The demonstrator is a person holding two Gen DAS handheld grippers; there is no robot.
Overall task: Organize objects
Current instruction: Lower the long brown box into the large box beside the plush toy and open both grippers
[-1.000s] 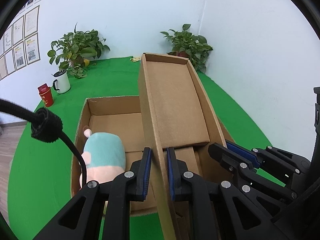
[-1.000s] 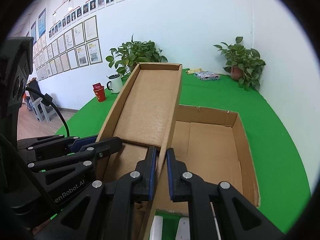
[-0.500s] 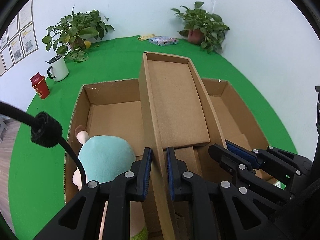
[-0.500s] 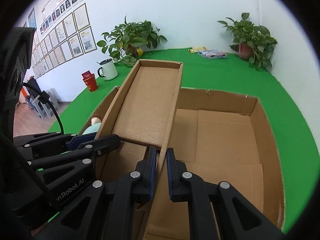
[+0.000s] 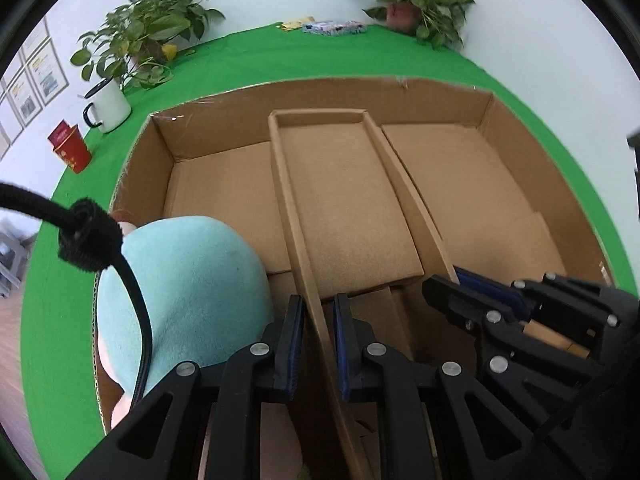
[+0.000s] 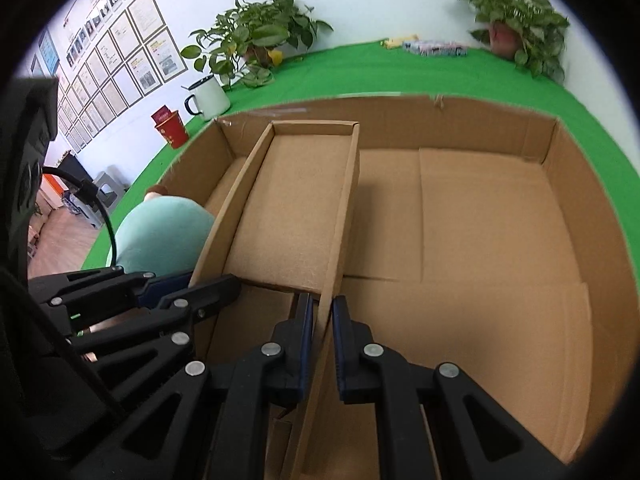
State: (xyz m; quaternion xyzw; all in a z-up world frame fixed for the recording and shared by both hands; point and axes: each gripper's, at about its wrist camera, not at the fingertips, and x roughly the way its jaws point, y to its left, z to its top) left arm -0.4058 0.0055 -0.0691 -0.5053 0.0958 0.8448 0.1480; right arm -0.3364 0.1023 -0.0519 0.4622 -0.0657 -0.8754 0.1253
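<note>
The tray (image 5: pixel 344 200) sits tilted inside the big box (image 5: pixel 520 128), between your two tongs. Your left tongs (image 5: pixel 316 344) pinch its left wall; your right tongs (image 6: pixel 320 344) pinch its right wall. A teal plush (image 5: pixel 188 284) lies in the box just left of the tray, on the green tabletop (image 5: pixel 240 60).

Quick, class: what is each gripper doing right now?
Left gripper: shut on the small cardboard tray's left wall.
Right gripper: shut on the tray's right wall.
</note>
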